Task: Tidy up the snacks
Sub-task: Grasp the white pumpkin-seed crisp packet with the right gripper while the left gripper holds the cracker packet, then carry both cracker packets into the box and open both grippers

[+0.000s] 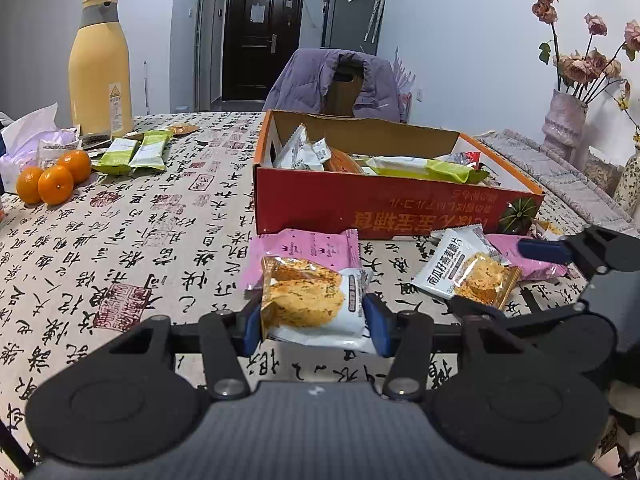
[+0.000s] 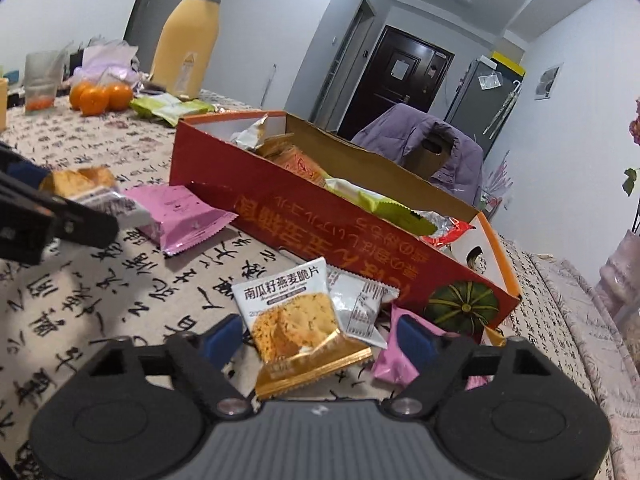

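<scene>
A calligraphy-print cloth covers the surface (image 1: 132, 240), with a dark door (image 1: 262, 36) at 12 o'clock beyond a jacket-draped chair (image 1: 332, 80). The red snack box (image 1: 380, 204) stands at 12 o'clock, oranges (image 1: 52, 178) and a yellow flask (image 1: 100, 68) at 10. The left gripper (image 1: 316, 320) has its jaws pinching a biscuit packet (image 1: 308, 300) over a pink packet (image 1: 304, 252); the right gripper (image 2: 316, 340) has its jaws spread around a second biscuit packet (image 2: 296, 320) lying just before the box.

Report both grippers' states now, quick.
Left gripper: shut on an oat crisp packet.
Right gripper: open, jaws either side of a second oat crisp packet on the table, not clamped.

A home dining room: calligraphy tablecloth (image 1: 120, 240), fridge (image 1: 352, 12) (notes stuck on), entry door (image 1: 260, 36), vase of roses (image 1: 564, 120).
</scene>
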Demonstrator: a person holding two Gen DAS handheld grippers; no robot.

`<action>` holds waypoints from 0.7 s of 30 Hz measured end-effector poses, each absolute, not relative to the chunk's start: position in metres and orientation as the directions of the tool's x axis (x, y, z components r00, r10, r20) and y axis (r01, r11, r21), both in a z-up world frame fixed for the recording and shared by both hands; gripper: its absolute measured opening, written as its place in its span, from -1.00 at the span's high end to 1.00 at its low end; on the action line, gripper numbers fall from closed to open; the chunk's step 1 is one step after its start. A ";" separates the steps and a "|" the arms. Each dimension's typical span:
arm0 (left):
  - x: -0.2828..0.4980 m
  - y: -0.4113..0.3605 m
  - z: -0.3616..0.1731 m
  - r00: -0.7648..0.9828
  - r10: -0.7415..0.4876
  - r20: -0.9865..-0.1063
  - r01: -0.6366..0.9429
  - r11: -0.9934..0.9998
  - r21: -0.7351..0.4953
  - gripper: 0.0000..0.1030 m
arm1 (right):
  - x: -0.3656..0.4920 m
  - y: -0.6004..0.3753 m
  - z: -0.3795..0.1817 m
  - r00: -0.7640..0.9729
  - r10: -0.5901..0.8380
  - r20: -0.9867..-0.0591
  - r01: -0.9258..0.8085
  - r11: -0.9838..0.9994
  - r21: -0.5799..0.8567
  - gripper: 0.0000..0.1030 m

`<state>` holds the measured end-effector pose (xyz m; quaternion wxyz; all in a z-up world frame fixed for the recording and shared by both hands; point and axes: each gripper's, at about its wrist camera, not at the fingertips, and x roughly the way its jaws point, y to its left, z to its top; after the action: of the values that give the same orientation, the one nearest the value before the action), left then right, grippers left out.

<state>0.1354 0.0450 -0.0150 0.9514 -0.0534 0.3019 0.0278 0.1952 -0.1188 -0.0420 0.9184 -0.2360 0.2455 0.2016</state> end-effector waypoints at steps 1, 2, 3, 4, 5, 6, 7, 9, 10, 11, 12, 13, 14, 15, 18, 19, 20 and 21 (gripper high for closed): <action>0.135 0.045 -0.015 0.817 0.020 -0.576 -0.085 0.993 -0.086 -0.01 | 0.197 -0.118 -0.042 0.793 0.258 -0.552 -0.492 0.805 -0.330 -0.40; 0.135 0.046 -0.015 0.818 0.020 -0.575 -0.085 0.993 -0.087 -0.01 | 0.197 -0.117 -0.043 0.788 0.263 -0.556 -0.500 0.801 -0.329 -0.36; 0.135 0.047 -0.015 0.819 0.018 -0.574 -0.084 0.992 -0.089 -0.01 | 0.197 -0.116 -0.044 0.785 0.269 -0.558 -0.510 0.792 -0.337 -0.32; 0.134 0.048 -0.015 0.819 0.017 -0.573 -0.084 0.992 -0.091 -0.01 | 0.196 -0.114 -0.045 0.784 0.270 -0.559 -0.518 0.782 -0.347 -0.27; 0.134 0.049 -0.015 0.819 0.016 -0.573 -0.085 0.992 -0.093 -0.01 | 0.195 -0.113 -0.046 0.786 0.271 -0.555 -0.520 0.775 -0.359 -0.25; 0.134 0.049 -0.015 0.819 0.015 -0.573 -0.085 0.992 -0.096 -0.01 | 0.193 -0.112 -0.046 0.787 0.273 -0.553 -0.524 0.770 -0.365 -0.19; 0.134 0.050 -0.016 0.819 0.014 -0.573 -0.085 0.992 -0.098 -0.01 | 0.192 -0.111 -0.047 0.785 0.276 -0.554 -0.528 0.767 -0.366 -0.11; 0.134 0.050 -0.016 0.818 0.012 -0.575 -0.085 0.991 -0.100 -0.01 | 0.190 -0.110 -0.047 0.781 0.286 -0.556 -0.538 0.760 -0.365 -0.03; 0.134 0.050 -0.016 0.818 0.011 -0.575 -0.085 0.991 -0.101 -0.01 | 0.189 -0.110 -0.047 0.779 0.290 -0.556 -0.543 0.756 -0.365 0.02; 0.134 0.050 -0.016 0.818 0.009 -0.575 -0.084 0.991 -0.103 -0.01 | 0.188 -0.109 -0.048 0.778 0.291 -0.556 -0.545 0.753 -0.369 0.02; 0.134 0.050 -0.016 0.819 0.009 -0.574 -0.084 0.991 -0.104 -0.01 | 0.188 -0.109 -0.047 0.778 0.292 -0.557 -0.546 0.753 -0.369 0.05; 0.133 0.050 -0.016 0.819 0.008 -0.573 -0.083 0.991 -0.104 -0.01 | 0.189 -0.111 -0.046 0.770 0.298 -0.564 -0.551 0.757 -0.352 0.13; 0.133 0.050 -0.016 0.820 0.007 -0.573 -0.082 0.991 -0.104 -0.01 | 0.191 -0.112 -0.045 0.759 0.308 -0.573 -0.557 0.763 -0.329 0.16; 0.133 0.049 -0.016 0.821 0.007 -0.572 -0.081 0.991 -0.104 -0.01 | 0.193 -0.114 -0.044 0.747 0.319 -0.583 -0.563 0.770 -0.300 0.17; 0.132 0.049 -0.016 0.822 0.007 -0.570 -0.080 0.991 -0.103 -0.01 | 0.193 -0.118 -0.043 0.737 0.332 -0.589 -0.564 0.782 -0.266 0.22; 0.132 0.049 -0.015 0.822 0.006 -0.570 -0.079 0.992 -0.103 -0.01 | 0.193 -0.120 -0.043 0.735 0.336 -0.589 -0.563 0.786 -0.254 0.23; 0.132 0.048 -0.015 0.823 0.006 -0.569 -0.078 0.992 -0.103 -0.01 | 0.193 -0.122 -0.043 0.732 0.344 -0.588 -0.563 0.792 -0.237 0.23; 0.131 0.048 -0.014 0.823 0.005 -0.568 -0.077 0.992 -0.102 -0.01 | 0.192 -0.123 -0.042 0.731 0.353 -0.585 -0.563 0.796 -0.224 0.23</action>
<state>0.1313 0.0481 -0.0143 0.9529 -0.0605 0.2965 0.0217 0.1917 -0.1234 -0.0418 0.9091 -0.1971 0.2669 0.2517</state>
